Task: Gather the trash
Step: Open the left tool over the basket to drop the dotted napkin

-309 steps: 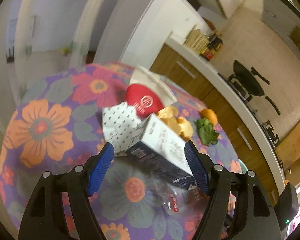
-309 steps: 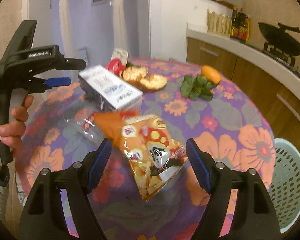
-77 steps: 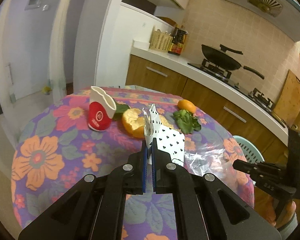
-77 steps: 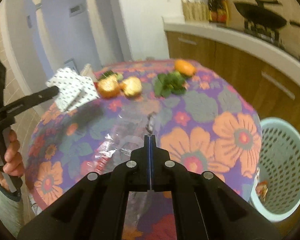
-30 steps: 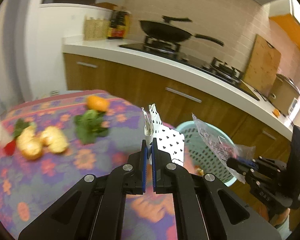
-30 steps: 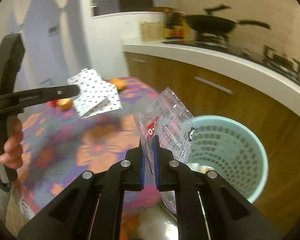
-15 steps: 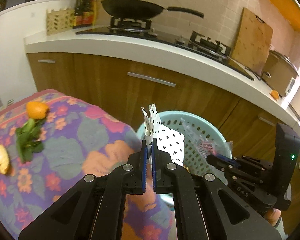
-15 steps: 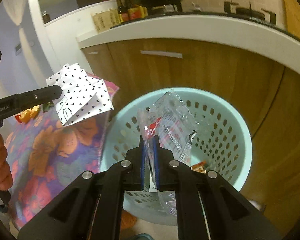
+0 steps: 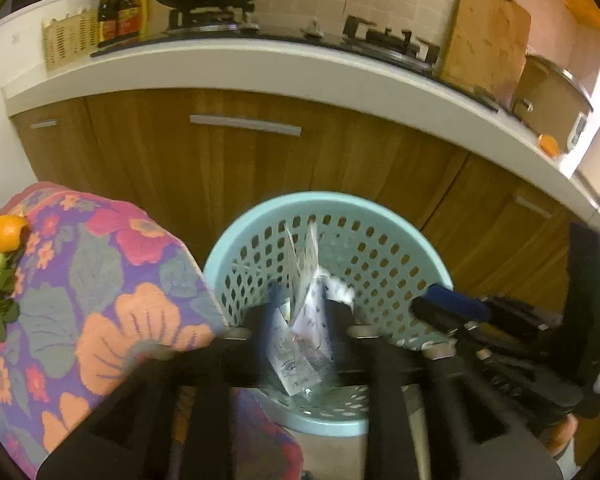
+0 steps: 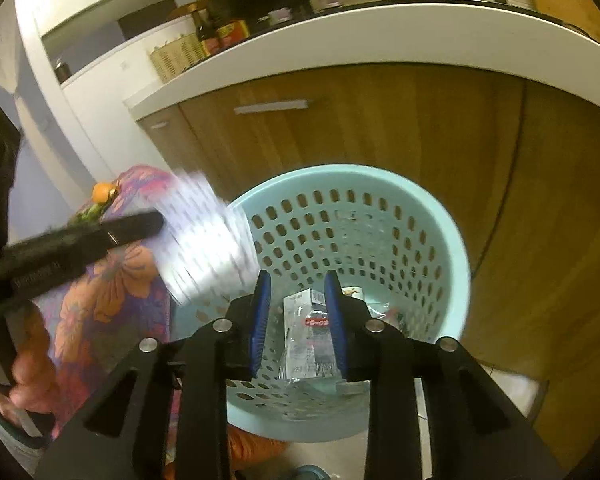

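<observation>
Over the laundry-style basket [image 10: 456,264], our opening left gripper [image 9: 300,320] sheds light, floppy spotted paper [image 10: 204,236]; our opening right gripper [image 10: 298,312] frees a slippery clear wrapper [image 10: 310,336].

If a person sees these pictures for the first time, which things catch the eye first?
First the pale blue perforated basket on the floor before the wooden cabinets. Over it, the left gripper and right gripper are opening, releasing a dotted paper and a clear wrapper. The flowered tablecloth lies left.
</observation>
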Available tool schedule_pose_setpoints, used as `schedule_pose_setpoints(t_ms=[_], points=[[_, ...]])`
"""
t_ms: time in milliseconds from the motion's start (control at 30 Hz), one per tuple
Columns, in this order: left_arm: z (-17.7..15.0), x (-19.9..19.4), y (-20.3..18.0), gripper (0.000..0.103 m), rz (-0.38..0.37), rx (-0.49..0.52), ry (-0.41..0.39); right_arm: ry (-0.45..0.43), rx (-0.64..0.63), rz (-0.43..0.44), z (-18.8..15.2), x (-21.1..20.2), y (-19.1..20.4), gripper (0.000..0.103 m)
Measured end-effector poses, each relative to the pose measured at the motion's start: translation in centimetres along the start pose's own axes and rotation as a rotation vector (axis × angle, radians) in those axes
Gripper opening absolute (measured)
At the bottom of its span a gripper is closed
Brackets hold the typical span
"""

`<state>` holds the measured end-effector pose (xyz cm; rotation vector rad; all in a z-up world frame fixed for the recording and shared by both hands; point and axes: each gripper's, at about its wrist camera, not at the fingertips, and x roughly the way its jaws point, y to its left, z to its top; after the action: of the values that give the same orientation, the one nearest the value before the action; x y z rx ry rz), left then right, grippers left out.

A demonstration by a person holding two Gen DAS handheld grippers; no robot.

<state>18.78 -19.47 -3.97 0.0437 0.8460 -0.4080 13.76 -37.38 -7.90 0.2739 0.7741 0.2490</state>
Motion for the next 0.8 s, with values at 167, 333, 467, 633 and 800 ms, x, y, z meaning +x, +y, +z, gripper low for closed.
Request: schedule_pose_setpoints(t_ms=[167,333,467,633,800], points=[[-0.7,0.0,0.3,0.045,-0.003,0.010,0.009,-0.019,-0.007,-0.006,0.0,-1.2,0.1,0.025],[-1.5,-1.3,0.8,0.045,0.006,0.004,-0.004,-0.025,-0.023,0.016,0.1,-1.6,1.4,0.025],[-2.0,-2.9,1.4,0.045,0.016,0.003,-0.027,-0.034,-0.051,0.029,0.1,-2.2,2.9,0.027],[-2.9,-5.3,2.7,0.047,0.028,-0.032,-0.060,-0.056,-0.083,0.031,0.0,-3.0,4.9,0.048],[-4.1,-8.2,5.0,0.049,0.051,-0.095,-0.110,-0.050,-0.123,0.055,-0.1,-3.1,7.6,0.048]])
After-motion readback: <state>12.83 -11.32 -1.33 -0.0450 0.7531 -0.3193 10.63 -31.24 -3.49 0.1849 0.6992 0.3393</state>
